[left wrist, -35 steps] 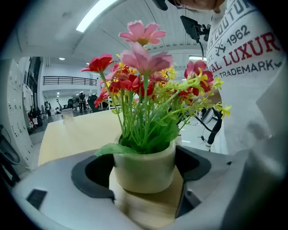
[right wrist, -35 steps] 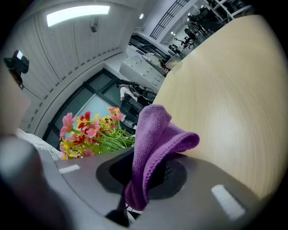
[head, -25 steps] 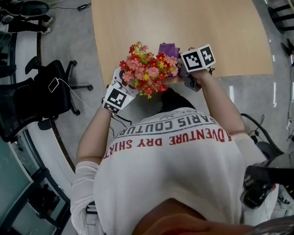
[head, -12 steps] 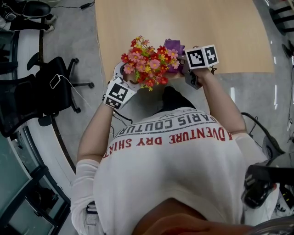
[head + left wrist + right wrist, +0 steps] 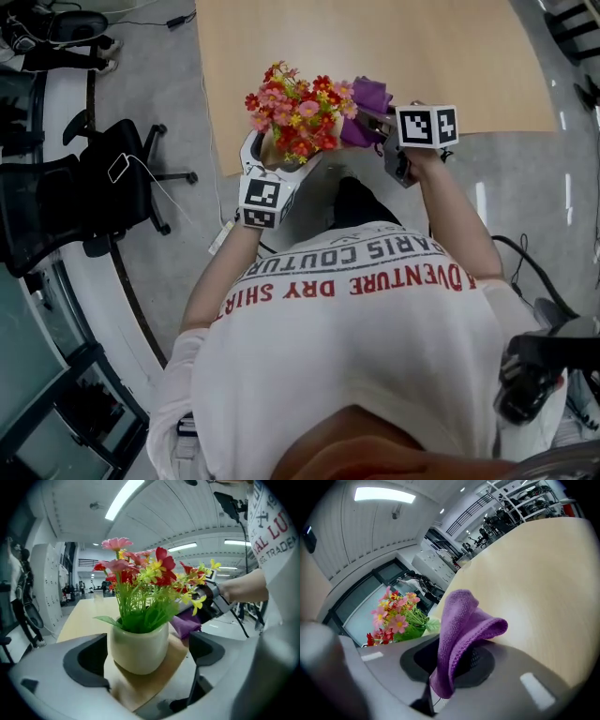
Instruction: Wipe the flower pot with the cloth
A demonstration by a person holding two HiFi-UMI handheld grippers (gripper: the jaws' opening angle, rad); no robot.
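Note:
A cream flower pot (image 5: 138,648) full of red, pink and yellow flowers (image 5: 295,108) stands on the near corner of the wooden table (image 5: 422,56). My left gripper (image 5: 146,654) straddles the pot. Its jaws are opening, and a gap shows between each dark pad (image 5: 86,660) and the pot's wall. In the head view the left gripper (image 5: 279,155) sits under the flowers at the table's edge. My right gripper (image 5: 454,663) is shut on a purple cloth (image 5: 461,630), which sticks up from the jaws. It is held just right of the flowers as the cloth (image 5: 366,98) shows there, beside the right gripper (image 5: 380,120).
The table's front edge runs just beyond the person's chest, with grey floor below. Black office chairs (image 5: 103,187) stand to the left, and a dark seat (image 5: 534,375) is at the lower right. The table (image 5: 543,588) stretches bare beyond the cloth.
Both grippers and the pot moved farther over the table's corner. The left gripper rolled and slid right under the flowers; its jaws spread off the pot. The right gripper shifted right with the cloth.

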